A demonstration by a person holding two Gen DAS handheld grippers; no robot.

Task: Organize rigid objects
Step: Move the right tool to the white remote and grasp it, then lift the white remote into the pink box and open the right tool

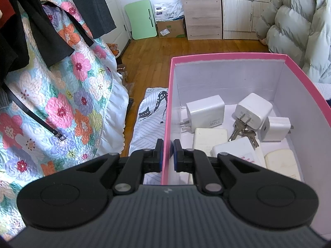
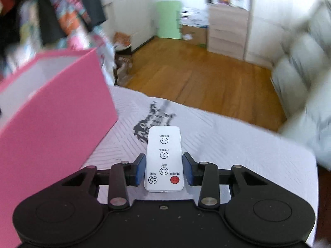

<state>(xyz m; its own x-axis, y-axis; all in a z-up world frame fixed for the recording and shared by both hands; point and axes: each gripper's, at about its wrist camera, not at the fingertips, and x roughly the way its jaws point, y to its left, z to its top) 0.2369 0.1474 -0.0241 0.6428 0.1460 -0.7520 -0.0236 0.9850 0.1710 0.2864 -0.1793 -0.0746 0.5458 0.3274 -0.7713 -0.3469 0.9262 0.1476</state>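
A pink box (image 1: 168,111) with a white inside holds white chargers (image 1: 204,111), a bunch of keys (image 1: 244,132) and several white flat items. My left gripper (image 1: 167,153) is shut on the box's left wall, one finger outside and one inside. In the right wrist view the pink box (image 2: 53,111) stands at the left. My right gripper (image 2: 163,169) is shut on a white remote control (image 2: 163,159) with a red button, held above the white printed cloth (image 2: 238,144). The background there is blurred.
A floral quilt (image 1: 62,95) with dark clothes hangs at the left. A pale puffy coat (image 1: 295,26) is at the right. Beyond the cloth are wooden floor (image 2: 196,72), a wooden cabinet (image 1: 203,14), cardboard boxes and a green board (image 1: 142,19).
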